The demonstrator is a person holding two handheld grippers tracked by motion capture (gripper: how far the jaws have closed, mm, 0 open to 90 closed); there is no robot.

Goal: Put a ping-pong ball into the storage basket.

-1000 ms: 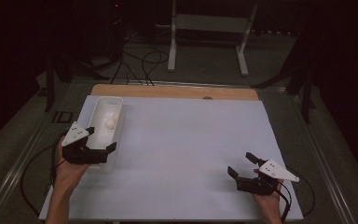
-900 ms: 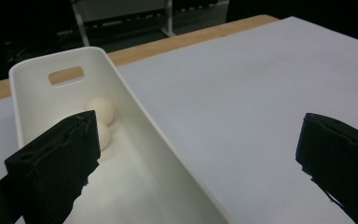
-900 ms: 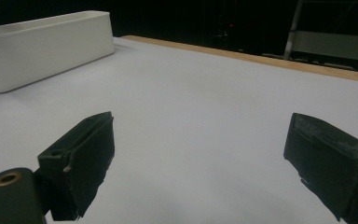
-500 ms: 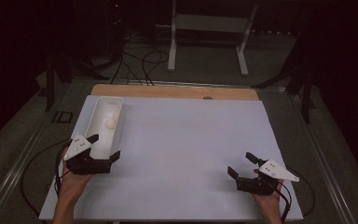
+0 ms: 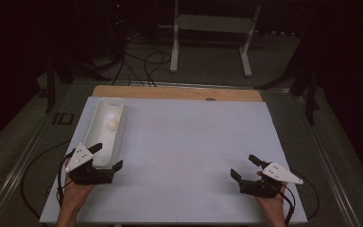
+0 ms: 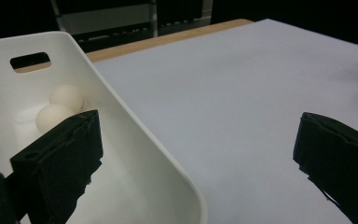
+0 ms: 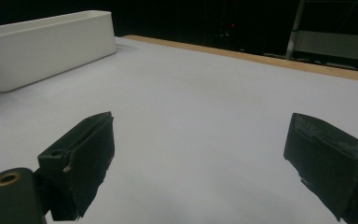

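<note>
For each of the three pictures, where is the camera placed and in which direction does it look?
High view: above the table's near side, looking forward and down; both hands show, holding the left tongs and right tongs.
Left gripper view: on the left tongs, facing the white bin and two balls; its own black jaws show.
Right gripper view: on the right tongs, looking across the white tabletop.
All three views share the bin.

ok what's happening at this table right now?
A person holds a two-jaw gripper in each hand over a white table. The left gripper is open at the near end of a long white bin, one jaw over the inside and the other outside its wall. Two pale balls lie at the bin's far end. The right gripper is open and empty at the near right of the table. Nothing is gripped.
</note>
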